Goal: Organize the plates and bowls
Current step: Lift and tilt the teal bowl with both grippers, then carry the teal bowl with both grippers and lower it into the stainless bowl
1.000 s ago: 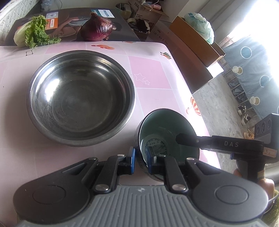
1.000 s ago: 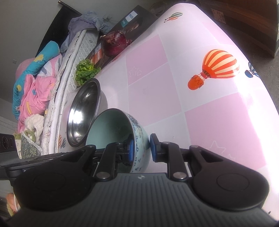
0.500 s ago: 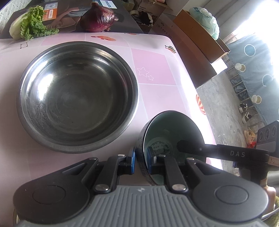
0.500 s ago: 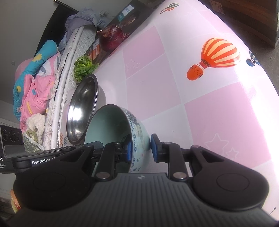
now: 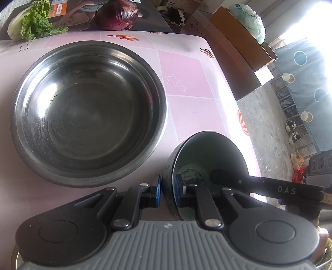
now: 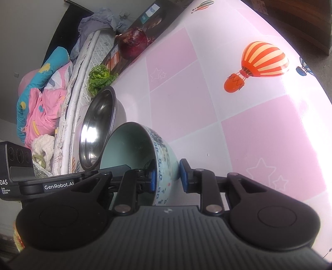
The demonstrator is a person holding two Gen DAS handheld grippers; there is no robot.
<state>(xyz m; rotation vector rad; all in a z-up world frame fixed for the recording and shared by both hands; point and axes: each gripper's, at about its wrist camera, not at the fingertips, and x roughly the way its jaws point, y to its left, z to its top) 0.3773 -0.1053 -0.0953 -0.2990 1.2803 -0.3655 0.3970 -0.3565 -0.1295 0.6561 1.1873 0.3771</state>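
A teal ceramic bowl (image 5: 207, 153) with a blue pattern on its outside (image 6: 164, 157) hangs tilted just above the pink table, beside a large steel bowl (image 5: 89, 112). My left gripper (image 5: 167, 187) is shut on its near rim, one pad inside and one outside. My right gripper (image 6: 168, 176) straddles the opposite rim. Its inner pad sits inside the bowl, and the outer pad (image 6: 183, 176) stands a sliver off the wall. One right finger (image 5: 228, 178) shows reaching into the bowl. In the right wrist view the steel bowl (image 6: 97, 128) is just left of the ceramic one.
A red onion (image 5: 117, 13) and lettuce (image 5: 35, 22) lie at the table's far edge on a dark box. The pink tablecloth (image 6: 249, 128) spreads bare to the right. The table edge drops to a concrete floor (image 5: 265, 128). Bedding (image 6: 41, 99) is piled beyond the table.
The left gripper and ceramic bowl have sunk and edged toward the steel bowl, which looms larger. The right gripper's pads have eased slightly apart around the rim.
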